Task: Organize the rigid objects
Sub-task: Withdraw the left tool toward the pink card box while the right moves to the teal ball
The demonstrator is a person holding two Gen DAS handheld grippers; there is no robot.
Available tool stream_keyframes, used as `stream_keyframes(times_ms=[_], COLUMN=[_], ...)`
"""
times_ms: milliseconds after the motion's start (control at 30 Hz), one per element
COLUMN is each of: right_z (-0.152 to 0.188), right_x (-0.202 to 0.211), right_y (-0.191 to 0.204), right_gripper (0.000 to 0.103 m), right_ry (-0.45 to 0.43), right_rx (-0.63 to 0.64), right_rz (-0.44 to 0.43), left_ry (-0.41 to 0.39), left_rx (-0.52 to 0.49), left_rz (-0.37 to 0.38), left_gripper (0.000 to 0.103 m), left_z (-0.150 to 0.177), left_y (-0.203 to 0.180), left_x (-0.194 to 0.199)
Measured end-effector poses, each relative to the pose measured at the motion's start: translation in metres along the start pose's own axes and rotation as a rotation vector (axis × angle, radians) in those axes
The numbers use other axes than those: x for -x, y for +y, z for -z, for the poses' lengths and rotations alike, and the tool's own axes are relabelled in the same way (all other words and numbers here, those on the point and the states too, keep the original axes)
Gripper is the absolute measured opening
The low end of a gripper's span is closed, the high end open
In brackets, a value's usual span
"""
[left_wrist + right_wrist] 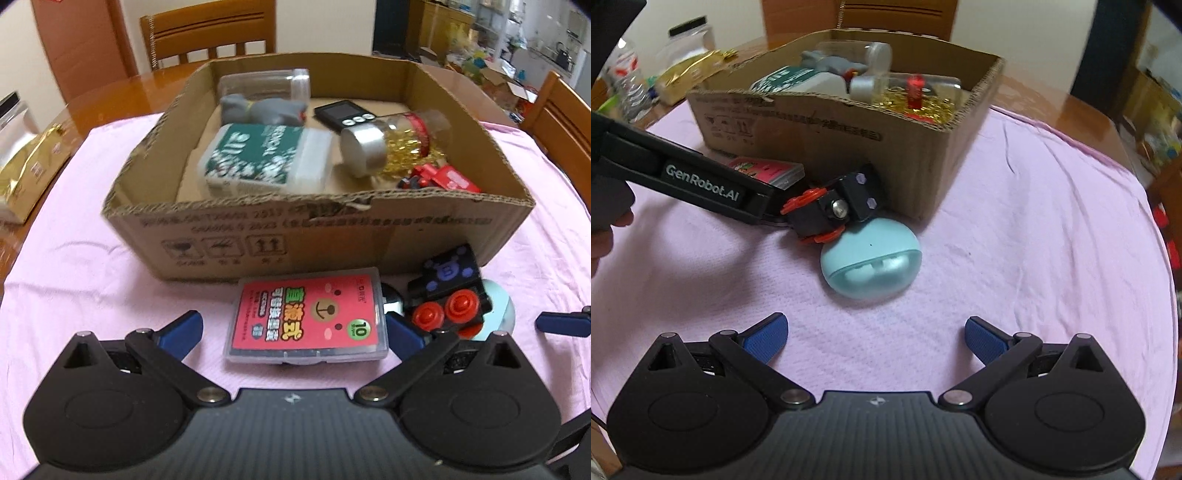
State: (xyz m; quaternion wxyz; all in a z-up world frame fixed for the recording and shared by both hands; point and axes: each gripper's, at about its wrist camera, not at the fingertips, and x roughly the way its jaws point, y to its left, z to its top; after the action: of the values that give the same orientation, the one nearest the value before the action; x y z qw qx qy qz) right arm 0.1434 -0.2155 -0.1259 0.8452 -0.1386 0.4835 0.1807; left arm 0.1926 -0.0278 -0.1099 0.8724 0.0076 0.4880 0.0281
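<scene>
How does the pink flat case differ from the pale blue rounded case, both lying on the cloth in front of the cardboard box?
The pink flat case is rectangular and bears a printed label; the pale blue rounded case is egg-shaped and plain. The pink flat case lies clear of the black toy with red wheels, which leans on the pale blue rounded case. Both lie on the pink cloth outside the cardboard box.

Corrugated cardboard box (pixel 321 236), soft pink cloth (pixel 1015 229), glossy wooden table (pixel 122 99), matt black plastic claw (pixel 875 339).
</scene>
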Motion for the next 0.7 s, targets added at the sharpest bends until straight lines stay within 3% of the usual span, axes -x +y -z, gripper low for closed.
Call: stream_keyframes(times_ms=[467, 700], right_z=[-0.001, -0.007], right_x=[-0.001, -0.005], right_y=[0.001, 0.000], right_gripper=[0.103, 0.103], right_ry=[-0.015, -0.016], right_rx=[0.013, 0.015], right_rz=[-0.007, -0.006], left_ry=[0.061, 0.065], left_rx=[0.012, 0.051], left_rz=[-0.092, -0.067], left_gripper=[0.102, 0.102], left_z=[0.027, 0.033], left_y=[0.051, 0.069], left_x=[0.007, 0.008])
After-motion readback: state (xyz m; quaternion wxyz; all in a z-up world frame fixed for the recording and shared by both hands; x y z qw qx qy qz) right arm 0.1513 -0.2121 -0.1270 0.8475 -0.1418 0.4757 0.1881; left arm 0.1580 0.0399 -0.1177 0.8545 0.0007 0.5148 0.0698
